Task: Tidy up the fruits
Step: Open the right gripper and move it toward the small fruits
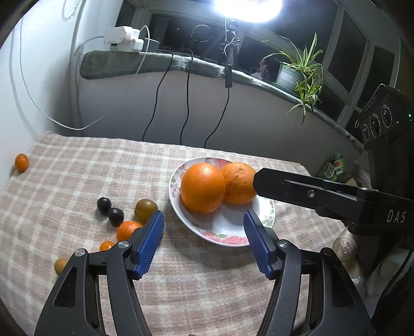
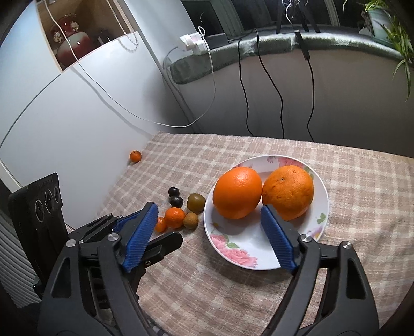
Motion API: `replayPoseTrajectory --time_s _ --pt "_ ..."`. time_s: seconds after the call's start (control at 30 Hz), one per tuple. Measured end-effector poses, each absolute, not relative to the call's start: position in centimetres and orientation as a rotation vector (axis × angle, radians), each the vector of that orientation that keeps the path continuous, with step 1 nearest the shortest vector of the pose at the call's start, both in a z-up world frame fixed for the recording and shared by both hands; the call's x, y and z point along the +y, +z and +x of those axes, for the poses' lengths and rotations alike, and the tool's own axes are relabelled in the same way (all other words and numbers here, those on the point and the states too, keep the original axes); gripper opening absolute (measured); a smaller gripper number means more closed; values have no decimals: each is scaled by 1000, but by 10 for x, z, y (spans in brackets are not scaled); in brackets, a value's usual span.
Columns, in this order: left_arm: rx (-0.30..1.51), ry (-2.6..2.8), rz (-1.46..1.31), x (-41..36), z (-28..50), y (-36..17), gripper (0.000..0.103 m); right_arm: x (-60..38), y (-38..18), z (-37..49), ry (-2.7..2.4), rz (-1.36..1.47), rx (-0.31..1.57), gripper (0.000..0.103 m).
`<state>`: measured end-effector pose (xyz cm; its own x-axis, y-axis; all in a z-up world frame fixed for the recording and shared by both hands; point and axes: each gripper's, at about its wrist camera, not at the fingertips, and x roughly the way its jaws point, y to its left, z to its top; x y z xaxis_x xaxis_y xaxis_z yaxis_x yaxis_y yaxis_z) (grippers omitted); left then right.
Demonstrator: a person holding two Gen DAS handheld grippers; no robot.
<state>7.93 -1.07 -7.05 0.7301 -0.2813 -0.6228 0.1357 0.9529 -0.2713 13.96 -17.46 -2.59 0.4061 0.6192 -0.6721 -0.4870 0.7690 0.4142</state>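
On flowered plate: two oranges parked together; left gripper and right gripper jaws released, empty, small fruits ungathered on worktop.

I see a checked cloth covering the bench. Behind it a grey padded ledge carries a white power strip and a potted spider plant. Black cables hang down the wall beneath a glaring lamp. From the right wrist view, a red vase sits in a niche.
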Motion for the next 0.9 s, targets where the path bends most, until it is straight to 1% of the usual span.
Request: replayPoseTrajectory --time_s 0.47,0.53,0.57,0.9 --pt "695 -207 -186 -1 60 -70 64 -176 -24 122 707 168 877 84" --pt "693 -199 -185 3 56 -71 69 -174 -24 119 712 172 866 84" --pt "691 -192 -185 6 54 -72 70 -173 -25 117 716 171 862 84" --pt "712 -67 -198 41 33 -83 70 -165 -39 101 743 187 838 84"
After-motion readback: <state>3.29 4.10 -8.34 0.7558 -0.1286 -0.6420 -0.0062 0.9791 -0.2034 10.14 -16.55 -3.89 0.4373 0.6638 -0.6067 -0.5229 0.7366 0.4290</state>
